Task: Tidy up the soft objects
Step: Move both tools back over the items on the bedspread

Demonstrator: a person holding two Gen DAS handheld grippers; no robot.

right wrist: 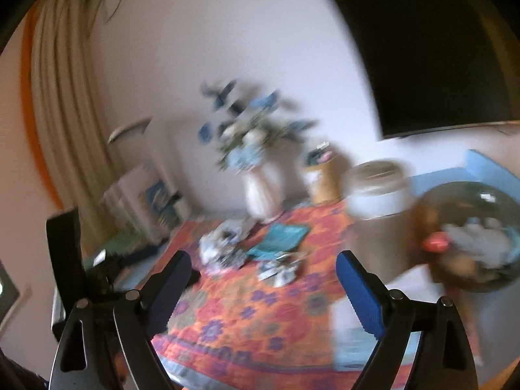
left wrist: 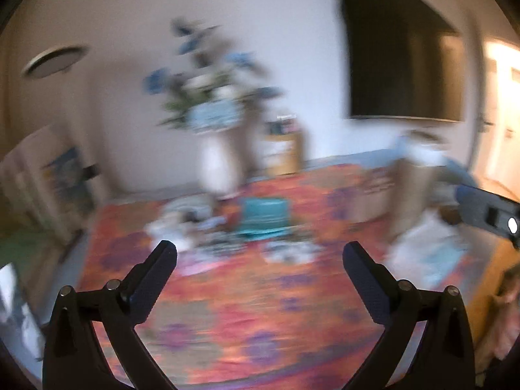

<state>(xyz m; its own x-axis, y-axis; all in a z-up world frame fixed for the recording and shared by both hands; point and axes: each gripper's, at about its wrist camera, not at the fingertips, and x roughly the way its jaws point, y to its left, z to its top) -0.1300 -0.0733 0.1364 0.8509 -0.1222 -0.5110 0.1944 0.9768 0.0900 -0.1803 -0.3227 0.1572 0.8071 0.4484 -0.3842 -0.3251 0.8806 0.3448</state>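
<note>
My left gripper (left wrist: 260,253) has its jaws wide, and nothing is in them. My right gripper (right wrist: 264,266) has its jaws wide too, also with nothing inside. Both pictures are blurry, so I can't see small things well.

The soft things (right wrist: 224,247) lie in a messy pile on the far part of the bright cloth (right wrist: 260,318) that covers the surface. A teal thing (right wrist: 279,237) lies flat just beside them, near the white vase (right wrist: 261,195). I can't tell what each soft thing is.

On my right is a round bowl (right wrist: 471,237) with some things in it. I can't tell if those were tidied.

I think most of the job is still left. The pile looks untouched, and I hold nothing yet.
</note>
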